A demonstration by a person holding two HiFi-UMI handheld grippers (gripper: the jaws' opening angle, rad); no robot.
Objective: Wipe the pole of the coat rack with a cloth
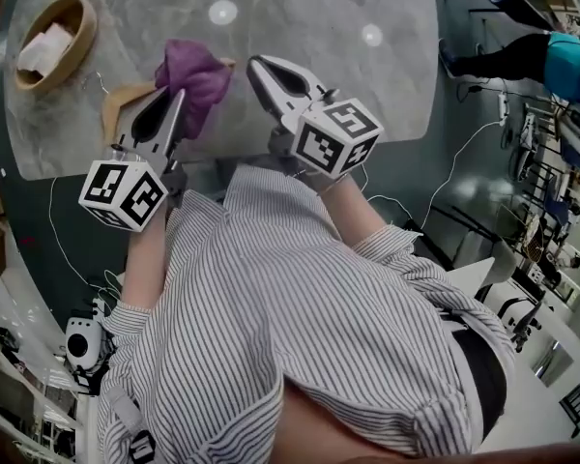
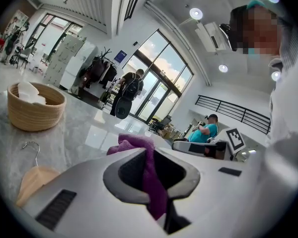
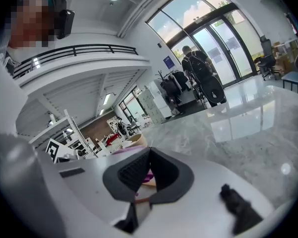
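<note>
Hanger [image 1: 121, 100] lies left on the tabletop [image 1: 309, 27]. Left tongs [image 1: 180, 96] clamp the purple cloth [image 1: 195, 77], bunched just past the tips. Right tongs [image 1: 257, 64] sit just beside, closed, empty. Both point forward over the tabletop, elbows tucked. Coat rack pole shows in no view, so bearing unknown. Left arm likely wipes.

Grey marble table [image 1: 319, 37] fills the top of the head view. At its far left, a woven basket [image 1: 85, 29] with something white crumpled [image 1: 43, 48] inside. Near it, a wooden hanger [image 1: 116, 109] lies flat, wire hook towards the basket. Off right, a person in a teal top [image 1: 565, 64]. Another with a backpack [image 2: 129, 95] by the glass doors.
</note>
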